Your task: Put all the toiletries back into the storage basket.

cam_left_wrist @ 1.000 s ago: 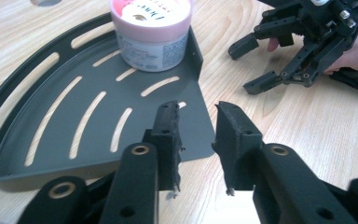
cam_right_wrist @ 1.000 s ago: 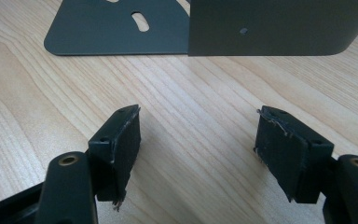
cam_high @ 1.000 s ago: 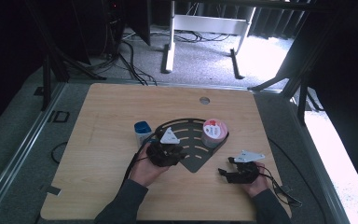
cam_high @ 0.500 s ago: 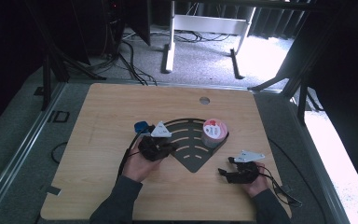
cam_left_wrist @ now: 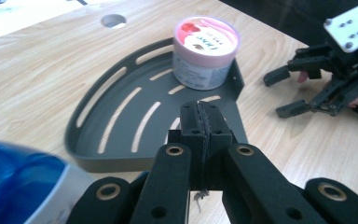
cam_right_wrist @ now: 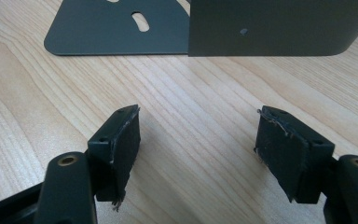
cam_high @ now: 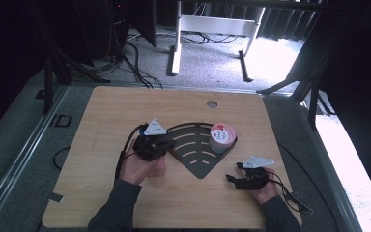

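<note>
1. The blue-lidded container (cam_left_wrist: 16,179) sits at the lower-left corner of the left gripper view, blurred, close beside the left gripper (cam_left_wrist: 200,122) and just off the curved rim of the dark slotted corner tray (cam_left_wrist: 121,121).
2. The left gripper's jaws are pressed together with nothing between them, poised above the tray's near edge.
3. The right gripper (cam_right_wrist: 196,154) rests low over the bare bench (cam_right_wrist: 191,84), jaws spread wide and empty, just short of the tray's upright wall (cam_right_wrist: 279,28).
4. A pink-lidded tub (cam_high: 221,137) already stands in the tray's right corner.
5. The step in hand looks like taking up the blue-lidded container for the tray. To do it well, I would part the left jaws first, turn them toward the container, and close across its sides below the lid.
6. Set it down clear of the pink tub, in the tray's open slotted area.
</note>
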{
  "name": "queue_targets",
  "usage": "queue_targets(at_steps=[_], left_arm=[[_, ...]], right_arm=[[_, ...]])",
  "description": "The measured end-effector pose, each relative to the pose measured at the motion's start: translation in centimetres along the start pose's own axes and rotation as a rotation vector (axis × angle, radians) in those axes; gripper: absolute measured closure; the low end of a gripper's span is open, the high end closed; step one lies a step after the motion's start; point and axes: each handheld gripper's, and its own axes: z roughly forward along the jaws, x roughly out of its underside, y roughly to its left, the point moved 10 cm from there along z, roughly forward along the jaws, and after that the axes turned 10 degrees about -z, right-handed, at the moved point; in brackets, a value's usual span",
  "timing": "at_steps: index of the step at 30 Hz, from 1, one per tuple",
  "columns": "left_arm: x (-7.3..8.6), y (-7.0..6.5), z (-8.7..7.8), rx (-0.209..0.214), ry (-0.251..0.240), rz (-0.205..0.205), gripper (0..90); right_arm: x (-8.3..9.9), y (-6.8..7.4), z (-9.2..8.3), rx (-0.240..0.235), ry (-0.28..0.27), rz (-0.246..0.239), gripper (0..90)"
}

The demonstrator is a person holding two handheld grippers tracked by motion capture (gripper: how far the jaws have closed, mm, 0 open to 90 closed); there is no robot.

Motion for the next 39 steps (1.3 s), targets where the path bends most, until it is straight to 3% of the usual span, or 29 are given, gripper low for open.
queue_targets(at_steps=[8, 14, 32, 39], left_arm=[[-0.3, 1.5, -0.8, -0.035, -0.022, -0.036, 89.8], [0.0, 2.2, -0.7, -0.049, -0.007, -0.051, 89.8], [0.2, 3.1, -0.4, -0.071, 0.015, -0.081, 89.8], [0.4, 2.6, -0.5, -0.060, 0.025, -0.065, 89.8]], right_arm=[[0.0, 0.0, 0.0, 0.000, 0.000, 0.000, 30.1], [0.0, 0.0, 0.0, 0.000, 0.000, -0.001, 30.1], [0.0, 0.0, 0.0, -0.001, 0.000, -0.001, 30.1], [0.0, 0.0, 0.0, 0.000, 0.000, -0.001, 30.1]])
